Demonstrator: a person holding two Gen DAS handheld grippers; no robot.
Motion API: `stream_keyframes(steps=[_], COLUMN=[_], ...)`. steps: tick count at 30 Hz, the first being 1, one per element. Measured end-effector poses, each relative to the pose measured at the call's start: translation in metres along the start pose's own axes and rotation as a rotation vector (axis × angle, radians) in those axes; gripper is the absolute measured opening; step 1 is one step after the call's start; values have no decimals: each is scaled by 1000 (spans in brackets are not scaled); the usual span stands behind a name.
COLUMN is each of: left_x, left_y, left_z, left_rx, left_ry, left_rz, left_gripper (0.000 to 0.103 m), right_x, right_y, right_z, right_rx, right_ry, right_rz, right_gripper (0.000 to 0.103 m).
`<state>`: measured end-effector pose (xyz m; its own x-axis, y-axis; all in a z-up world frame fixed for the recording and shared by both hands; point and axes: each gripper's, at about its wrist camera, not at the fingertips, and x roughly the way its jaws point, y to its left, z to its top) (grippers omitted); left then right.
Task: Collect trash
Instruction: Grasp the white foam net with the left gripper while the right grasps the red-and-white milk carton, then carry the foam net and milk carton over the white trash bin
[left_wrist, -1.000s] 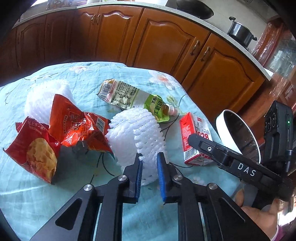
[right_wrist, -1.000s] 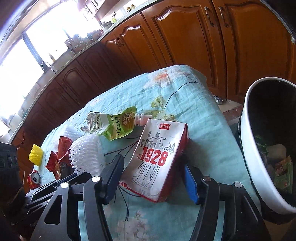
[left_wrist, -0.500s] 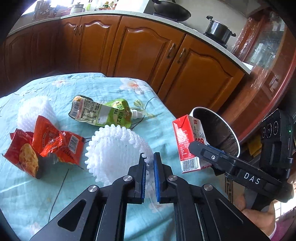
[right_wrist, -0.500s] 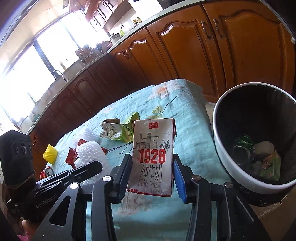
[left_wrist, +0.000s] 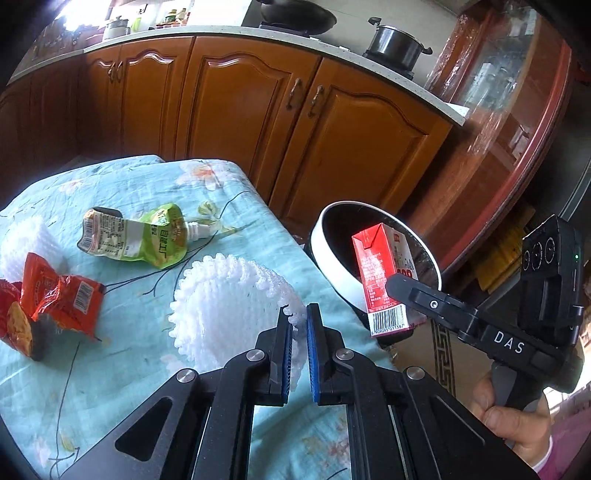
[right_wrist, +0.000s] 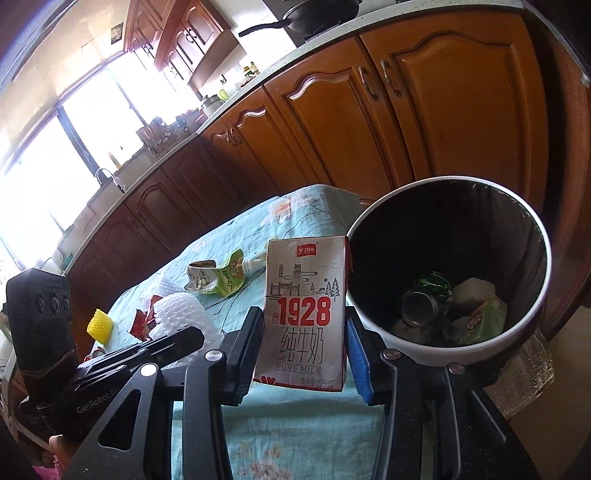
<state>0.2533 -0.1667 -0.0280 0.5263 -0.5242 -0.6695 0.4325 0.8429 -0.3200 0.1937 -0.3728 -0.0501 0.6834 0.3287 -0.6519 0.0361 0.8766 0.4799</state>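
Beside the white-rimmed round trash bin (right_wrist: 448, 347): right gripper (right_wrist: 304, 332) jaws partway open, clamping red-and-white milk carton (right_wrist: 304, 317) upright; left gripper (left_wrist: 298, 350) pinched tight on white foam fruit net (left_wrist: 229, 306).

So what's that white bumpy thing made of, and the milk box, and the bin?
The white net sleeve looks like soft foam mesh: matte, puffy, full of holes, squashed where the left gripper pinches it. The milk carton seems coated paperboard: printed, slightly glossy, with folded edges, clamped in the right gripper. The bin has a smooth white outside, probably plastic or painted metal; I can't tell which.
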Motion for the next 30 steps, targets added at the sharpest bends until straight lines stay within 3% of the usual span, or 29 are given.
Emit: stream_keyframes(steps=[16, 30], left_x=[24, 69], left_y=[-47, -81], left_z=[19, 40], left_rx=[80, 169], left_ry=[0, 33], left_rz=[-60, -87], left_gripper=[6, 6], right_x=[-29, -35], right_y=[-43, -73], right_z=[12, 27], right_rx=[52, 74], right_ry=[-69, -86], right_rz=[-54, -107], right_gripper=[44, 44])
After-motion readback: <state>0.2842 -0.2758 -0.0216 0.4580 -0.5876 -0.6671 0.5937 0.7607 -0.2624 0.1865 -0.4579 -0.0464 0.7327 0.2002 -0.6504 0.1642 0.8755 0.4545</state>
